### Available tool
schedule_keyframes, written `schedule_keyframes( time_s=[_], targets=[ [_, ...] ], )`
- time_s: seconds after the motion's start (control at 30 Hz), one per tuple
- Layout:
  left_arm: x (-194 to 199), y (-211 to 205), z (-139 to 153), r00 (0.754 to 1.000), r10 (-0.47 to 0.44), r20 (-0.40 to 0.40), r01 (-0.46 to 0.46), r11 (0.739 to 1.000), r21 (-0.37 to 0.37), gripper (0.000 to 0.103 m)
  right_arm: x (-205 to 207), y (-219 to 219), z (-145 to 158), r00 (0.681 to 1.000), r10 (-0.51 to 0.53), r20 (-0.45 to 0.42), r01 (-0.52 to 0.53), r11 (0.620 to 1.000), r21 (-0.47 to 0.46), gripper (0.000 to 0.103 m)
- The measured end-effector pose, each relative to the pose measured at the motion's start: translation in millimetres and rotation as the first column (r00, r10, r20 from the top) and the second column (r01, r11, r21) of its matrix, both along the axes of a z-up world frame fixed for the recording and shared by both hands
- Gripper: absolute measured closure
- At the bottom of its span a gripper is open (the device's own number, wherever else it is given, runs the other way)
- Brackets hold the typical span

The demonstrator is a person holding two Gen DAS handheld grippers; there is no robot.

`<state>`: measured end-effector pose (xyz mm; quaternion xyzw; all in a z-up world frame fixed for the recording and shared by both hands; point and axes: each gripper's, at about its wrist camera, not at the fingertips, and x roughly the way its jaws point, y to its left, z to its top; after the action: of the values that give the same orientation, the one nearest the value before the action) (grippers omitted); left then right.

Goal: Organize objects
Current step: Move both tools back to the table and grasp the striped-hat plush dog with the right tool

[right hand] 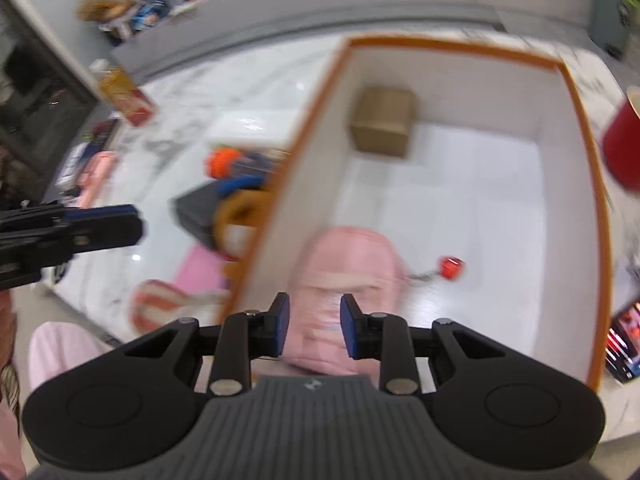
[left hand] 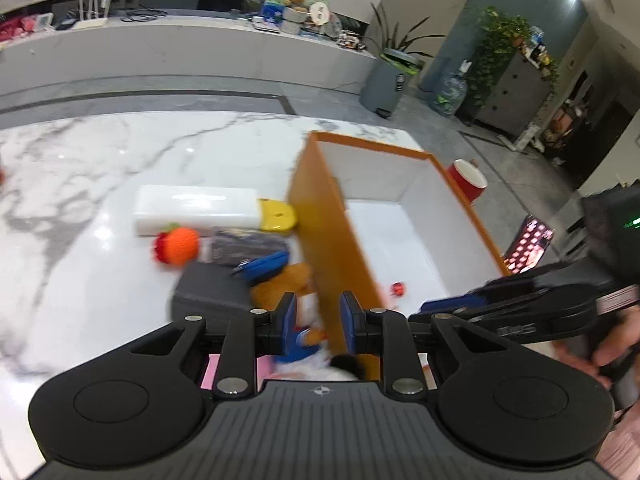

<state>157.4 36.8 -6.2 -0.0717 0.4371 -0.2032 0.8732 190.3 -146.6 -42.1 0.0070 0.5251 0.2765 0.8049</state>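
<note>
An orange box with a white inside stands on the marble table. In it lie a small cardboard box, a small red keychain and a pink pouch. My right gripper is open above the near end of the pouch, a finger on each side, and it also shows in the left wrist view. My left gripper is open and empty over the box's near left wall, above a pile with a brown plush toy. It also shows in the right wrist view.
Left of the box lie a white case, a yellow item, an orange knitted toy, a black box, a blue item and pink sheets. A red cup and a phone sit at the right.
</note>
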Motion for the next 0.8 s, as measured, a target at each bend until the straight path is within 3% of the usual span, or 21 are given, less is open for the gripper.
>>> schedule_keyframes(
  time_s=[0.1,0.3,0.4,0.47,0.67,0.8],
  targets=[
    [-7,7,-4,1.0,0.018,-0.02,-0.017,0.999,0.038,0.074,-15,20,15,0.997,0.062,0.05,-0.064,0.997,0.033,0.073],
    [-31,19,-9,0.999,0.025,-0.039,-0.025,1.0,0.008,0.07,-49,70,28,0.965,0.228,0.128,-0.231,0.973,0.011,0.066],
    [-41,22,-14,0.998,0.018,-0.052,-0.018,1.0,0.007,0.071,-69,86,24,0.939,0.306,0.157,-0.305,0.952,-0.031,0.057],
    [-46,24,-20,0.998,0.021,-0.065,-0.021,1.0,-0.003,0.071,-82,93,19,0.922,0.342,0.179,-0.335,0.94,-0.068,0.04],
    [-48,34,-27,0.995,0.056,-0.079,-0.058,0.998,-0.02,0.071,-101,117,1,0.862,0.446,0.239,-0.389,0.887,-0.25,0.036],
    [-48,38,-25,0.996,0.062,-0.071,-0.061,0.998,0.014,0.071,-98,134,-5,0.837,0.489,0.245,-0.405,0.856,-0.322,0.036]
  ],
)
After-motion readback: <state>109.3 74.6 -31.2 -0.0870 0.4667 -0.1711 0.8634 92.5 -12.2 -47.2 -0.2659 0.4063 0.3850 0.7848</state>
